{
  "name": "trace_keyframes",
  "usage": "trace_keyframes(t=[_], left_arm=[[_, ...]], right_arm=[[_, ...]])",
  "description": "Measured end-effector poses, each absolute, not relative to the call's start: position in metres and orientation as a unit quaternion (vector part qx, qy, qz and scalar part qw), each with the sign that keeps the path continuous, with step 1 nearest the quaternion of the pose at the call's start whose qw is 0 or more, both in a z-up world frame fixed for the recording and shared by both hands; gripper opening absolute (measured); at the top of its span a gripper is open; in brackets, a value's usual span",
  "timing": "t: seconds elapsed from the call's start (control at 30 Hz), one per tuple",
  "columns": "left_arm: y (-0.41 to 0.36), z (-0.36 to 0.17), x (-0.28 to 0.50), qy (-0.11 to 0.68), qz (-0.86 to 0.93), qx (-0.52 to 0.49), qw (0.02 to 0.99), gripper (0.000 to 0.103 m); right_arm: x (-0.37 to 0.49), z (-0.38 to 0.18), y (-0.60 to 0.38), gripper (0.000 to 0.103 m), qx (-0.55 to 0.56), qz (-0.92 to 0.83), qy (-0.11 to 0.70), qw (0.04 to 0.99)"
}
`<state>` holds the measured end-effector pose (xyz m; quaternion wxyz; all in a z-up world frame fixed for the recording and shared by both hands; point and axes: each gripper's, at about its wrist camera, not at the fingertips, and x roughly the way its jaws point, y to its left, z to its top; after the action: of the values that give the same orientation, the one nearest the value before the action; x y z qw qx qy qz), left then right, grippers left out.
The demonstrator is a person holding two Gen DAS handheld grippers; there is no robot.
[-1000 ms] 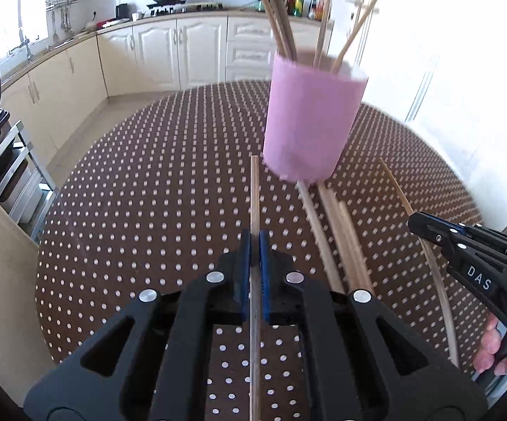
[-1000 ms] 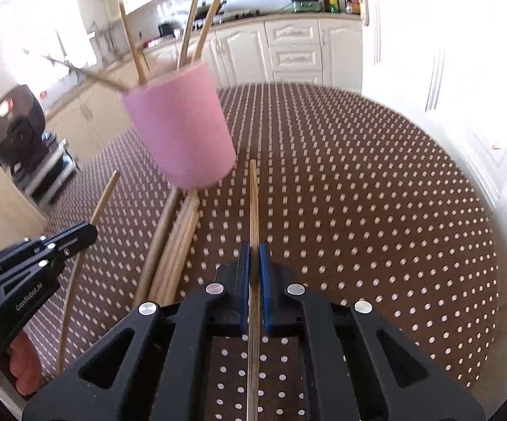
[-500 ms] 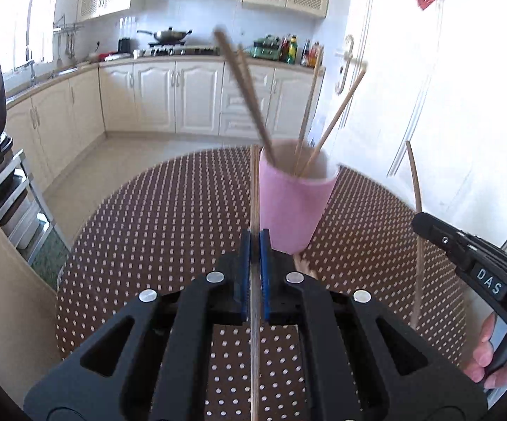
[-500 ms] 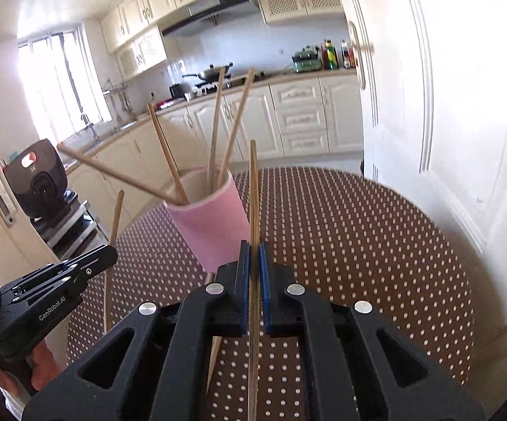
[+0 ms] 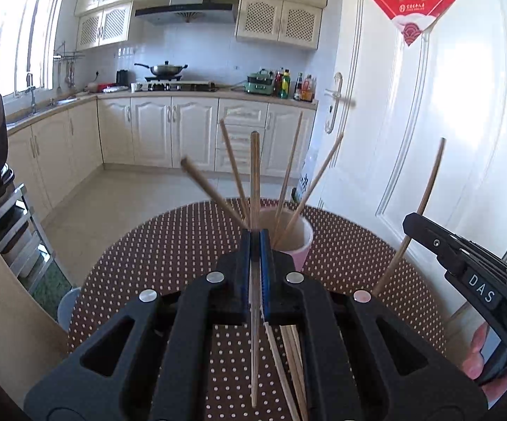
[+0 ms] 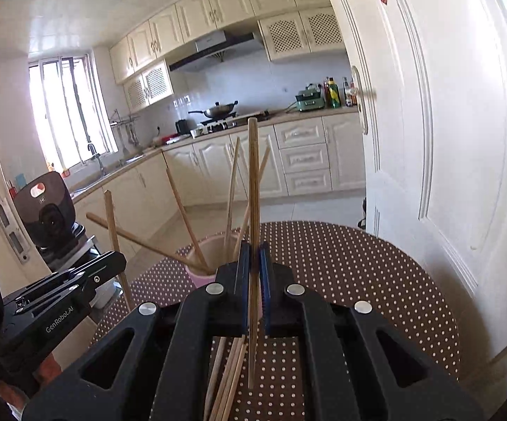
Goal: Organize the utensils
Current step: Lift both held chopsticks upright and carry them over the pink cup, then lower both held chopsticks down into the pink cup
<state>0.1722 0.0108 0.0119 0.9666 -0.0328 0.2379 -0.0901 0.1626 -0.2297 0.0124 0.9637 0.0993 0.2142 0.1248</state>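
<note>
A pink cup (image 5: 304,245) stands on the dotted table and holds several wooden chopsticks; it also shows in the right wrist view (image 6: 197,273). My left gripper (image 5: 254,242) is shut on a chopstick (image 5: 255,175), held upright above the table near the cup. My right gripper (image 6: 254,256) is shut on another chopstick (image 6: 252,182), also upright, just right of the cup. Several loose chopsticks (image 5: 292,358) lie on the table under both grippers; they show in the right wrist view too (image 6: 227,372). Each gripper appears in the other's view, the right one (image 5: 464,273) and the left one (image 6: 67,287).
The round table has a brown cloth with white dots (image 6: 358,280). A white door (image 5: 428,140) stands close on the right. Kitchen cabinets (image 5: 169,133) line the far wall. A black camera on a stand (image 6: 46,210) is at the left.
Both grippers have risen and tilted up, each lifting its chopstick from the table to upright. The cup now sits lower and farther in both views.
</note>
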Motion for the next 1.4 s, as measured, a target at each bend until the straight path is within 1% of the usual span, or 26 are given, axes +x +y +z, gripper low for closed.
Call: trace_keyframes(t=[0.47, 0.73, 1.0, 1.4], left_arm=[[0.006, 0.070, 0.165, 0.159, -0.086, -0.050, 0.982, 0.006], [-0.003, 0.087, 0.172, 0.116, -0.074, -0.044, 0.990, 0.006], [-0.004, 0.095, 0.188, 0.106, -0.074, -0.057, 0.990, 0.006], [-0.009, 0.098, 0.218, 0.104, -0.064, -0.059, 0.991, 0.006]], right_arm=[[0.174, 0.047, -0.234, 0.005, 0.111, 0.127, 0.153, 0.974], [0.178, 0.056, -0.231, 0.004, 0.115, 0.134, 0.129, 0.976], [0.190, 0.066, -0.229, 0.004, 0.126, 0.137, 0.108, 0.977], [0.209, 0.068, -0.215, 0.004, 0.115, 0.128, 0.101, 0.980]])
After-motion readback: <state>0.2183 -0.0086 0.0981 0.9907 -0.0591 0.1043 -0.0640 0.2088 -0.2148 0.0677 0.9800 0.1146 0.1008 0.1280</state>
